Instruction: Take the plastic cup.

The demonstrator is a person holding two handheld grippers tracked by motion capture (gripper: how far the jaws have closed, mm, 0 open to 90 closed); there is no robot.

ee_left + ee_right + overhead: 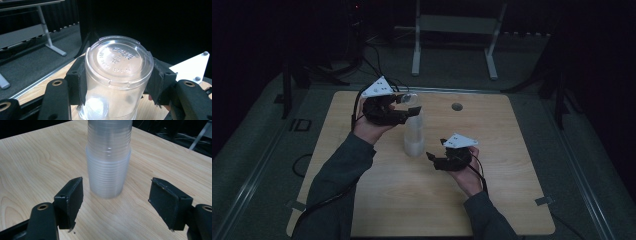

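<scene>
A stack of clear plastic cups (414, 136) stands upside down on the wooden table (512, 165), rims down (108, 170). My left gripper (408, 103) is raised at the top of the stack and is shut on the topmost cup (411, 98); in the left gripper view its black pads (79, 82) press both sides of that cup (117, 62), whose embossed base faces the camera. Whether this cup is free of the stack I cannot tell. My right gripper (435, 150) sits low, right of the stack's base, open (116, 184), jaws a little short of the stack and touching nothing.
A round hole (456, 106) lies in the tabletop behind the stack. A white metal frame (456, 30) and dark cables (372, 60) sit on the floor beyond the far edge. A strip of tape (544, 201) marks the near right corner.
</scene>
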